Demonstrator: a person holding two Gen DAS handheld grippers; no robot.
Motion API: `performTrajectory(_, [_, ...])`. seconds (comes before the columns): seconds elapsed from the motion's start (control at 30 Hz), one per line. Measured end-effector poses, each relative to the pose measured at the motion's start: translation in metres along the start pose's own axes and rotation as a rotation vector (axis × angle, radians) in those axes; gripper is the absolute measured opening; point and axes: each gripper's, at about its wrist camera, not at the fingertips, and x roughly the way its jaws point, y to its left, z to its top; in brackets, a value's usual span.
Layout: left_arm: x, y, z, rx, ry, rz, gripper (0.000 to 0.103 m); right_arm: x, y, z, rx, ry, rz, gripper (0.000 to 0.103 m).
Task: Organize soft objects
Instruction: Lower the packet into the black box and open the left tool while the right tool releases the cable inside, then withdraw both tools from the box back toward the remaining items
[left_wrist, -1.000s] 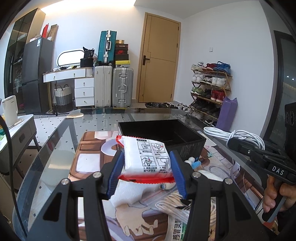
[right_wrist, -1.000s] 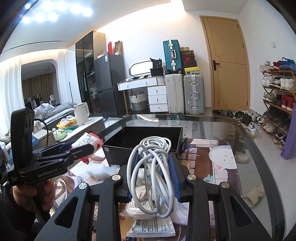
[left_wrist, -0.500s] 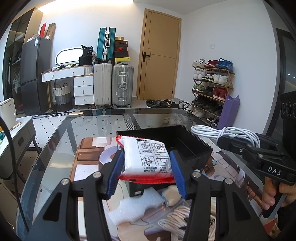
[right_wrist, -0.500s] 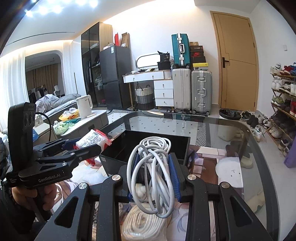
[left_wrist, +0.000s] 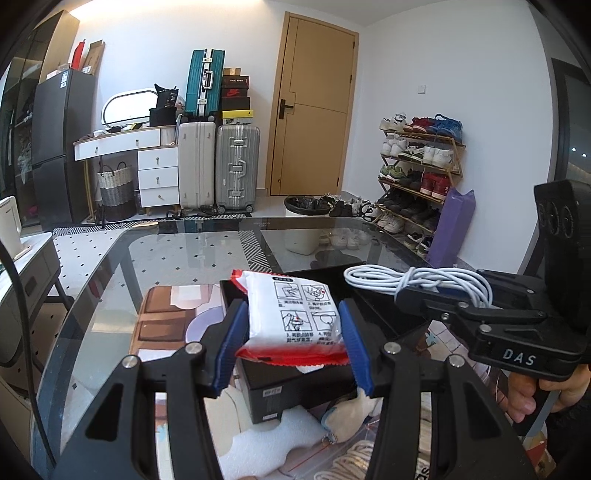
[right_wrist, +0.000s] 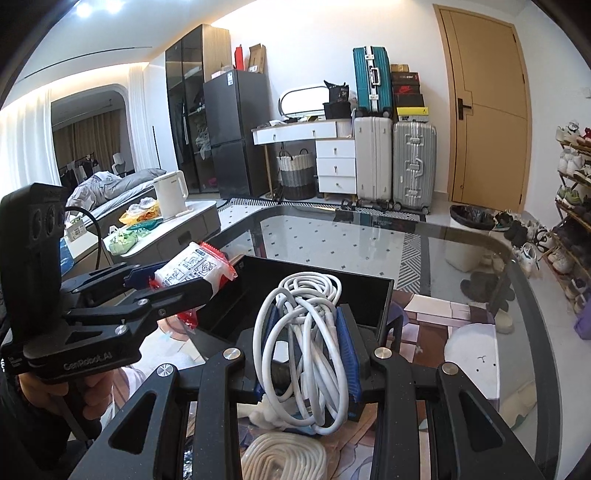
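1. Left gripper (left_wrist: 291, 343) clamps the packet (left_wrist: 295, 317), held over the box's (right_wrist: 317, 291) near-left wall
2. Right gripper (right_wrist: 306, 354) pinches the cable (right_wrist: 306, 325) over its near-right
3. Carry both past the rim, lower, then let go

White/red tissue pack (left_wrist: 293, 317), white cable coil (right_wrist: 308, 332): both held above black box (right_wrist: 321, 291).
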Motion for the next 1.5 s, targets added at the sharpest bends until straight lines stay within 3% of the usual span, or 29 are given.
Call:
performTrajectory(0.57, [0.034, -0.008, 0.0, 0.044, 0.06, 0.005, 0.052, 0.052, -0.01, 0.012, -0.029, 0.092, 0.015, 0.032])
performTrajectory(0.6, [0.035, -0.009, -0.001, 0.056, 0.065, 0.014, 0.063, 0.052, -0.01, 0.012, -0.031, 0.088, 0.007, 0.037])
performTrajectory(0.7, [0.034, -0.011, -0.002, 0.063, 0.07, 0.009, 0.082, 0.049, -0.013, 0.013, -0.021, 0.065, -0.005, 0.048])
performTrajectory(0.77, [0.031, -0.011, -0.001, 0.065, 0.072, 0.005, 0.09, 0.042, -0.015, 0.012, -0.017, 0.045, -0.016, 0.049])
performTrajectory(0.83, [0.026, -0.011, -0.002, 0.065, 0.068, -0.002, 0.096, 0.036, -0.016, 0.011, -0.015, 0.042, -0.028, 0.058])
performTrajectory(0.87, [0.024, -0.011, -0.002, 0.064, 0.063, -0.001, 0.102, 0.033, -0.016, 0.01, -0.014, 0.042, -0.03, 0.073])
performTrajectory(0.9, [0.021, -0.01, -0.002, 0.063, 0.057, 0.0, 0.103, 0.029, -0.016, 0.008, -0.012, 0.038, -0.031, 0.088])
performTrajectory(1.07, [0.008, -0.005, -0.004, 0.055, 0.045, 0.02, 0.103, 0.01, -0.018, 0.001, 0.0, 0.015, -0.04, 0.099])
performTrajectory(1.5, [-0.017, 0.019, -0.024, -0.021, 0.053, 0.012, 0.103, -0.02, -0.009, -0.028, 0.032, 0.024, -0.023, 0.102])
